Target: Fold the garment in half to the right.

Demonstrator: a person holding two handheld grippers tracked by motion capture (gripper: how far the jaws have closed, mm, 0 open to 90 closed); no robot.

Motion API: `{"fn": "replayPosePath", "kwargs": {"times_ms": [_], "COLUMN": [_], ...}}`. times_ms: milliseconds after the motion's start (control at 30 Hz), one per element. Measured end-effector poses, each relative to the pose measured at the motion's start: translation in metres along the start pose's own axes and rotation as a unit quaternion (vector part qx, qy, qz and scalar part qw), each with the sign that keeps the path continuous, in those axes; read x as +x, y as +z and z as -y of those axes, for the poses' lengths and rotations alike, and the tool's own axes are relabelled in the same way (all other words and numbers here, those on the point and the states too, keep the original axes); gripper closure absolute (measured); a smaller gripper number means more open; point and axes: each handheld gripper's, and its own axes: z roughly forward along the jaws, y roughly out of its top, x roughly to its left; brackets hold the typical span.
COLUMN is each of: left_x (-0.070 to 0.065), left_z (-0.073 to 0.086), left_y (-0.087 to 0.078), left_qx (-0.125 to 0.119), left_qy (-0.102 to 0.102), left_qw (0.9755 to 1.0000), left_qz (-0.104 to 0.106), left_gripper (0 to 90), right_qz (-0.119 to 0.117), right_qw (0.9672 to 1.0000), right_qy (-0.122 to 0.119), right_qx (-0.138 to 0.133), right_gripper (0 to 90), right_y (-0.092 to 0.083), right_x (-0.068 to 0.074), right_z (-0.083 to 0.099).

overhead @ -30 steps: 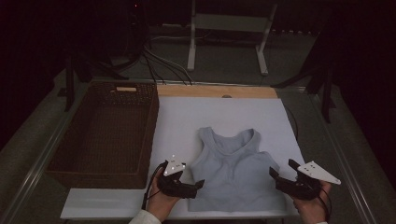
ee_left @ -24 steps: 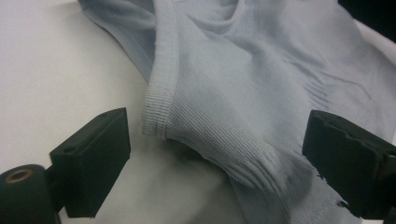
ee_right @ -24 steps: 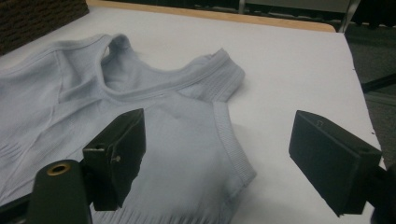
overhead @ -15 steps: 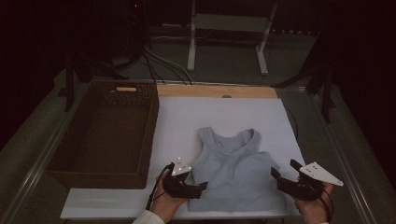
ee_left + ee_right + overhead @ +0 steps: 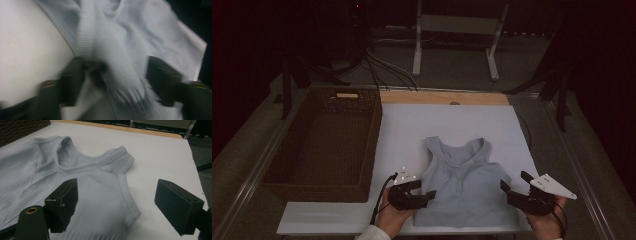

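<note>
Pale blue tank top [image 5: 464, 185] is laid flat on the white tabletop [image 5: 412, 125], hem at the near edge. Soft, light, limp knit: best taken at the ribbed hem corners. Left claw [image 5: 112, 72] has just been closing, hem fabric between the jaws, not yet pinched. Right claw [image 5: 116, 202] is held released over the other hem corner. Wicker basket [image 5: 329, 145] is seen alongside.

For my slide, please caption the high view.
Two handheld grippers flank a pale blue ribbed tank top beside a brown wicker basket.
</note>
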Motion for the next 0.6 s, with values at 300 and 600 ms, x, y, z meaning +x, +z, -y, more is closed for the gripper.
{"fn": "replayPosePath", "kwargs": {"times_ms": [300,600], "left_x": [-0.001,0.005], "left_z": [-0.004,-0.002], "left_y": [-0.005,-0.015], "left_qx": [-0.005,0.009], "left_qy": [-0.01,-0.03], "left_qw": [0.9999,0.9995], "left_qz": [0.002,-0.003], "left_gripper": [76.3,77.0], "right_qz": [0.0,-0.002], "right_qw": [1.0,1.0], "right_qy": [-0.007,-0.009], "right_qx": [0.002,0.002], "right_gripper": [19.6,19.6], "right_y": [0.001,0.0], "right_x": [0.002,0.003], "right_z": [0.001,0.003]}}
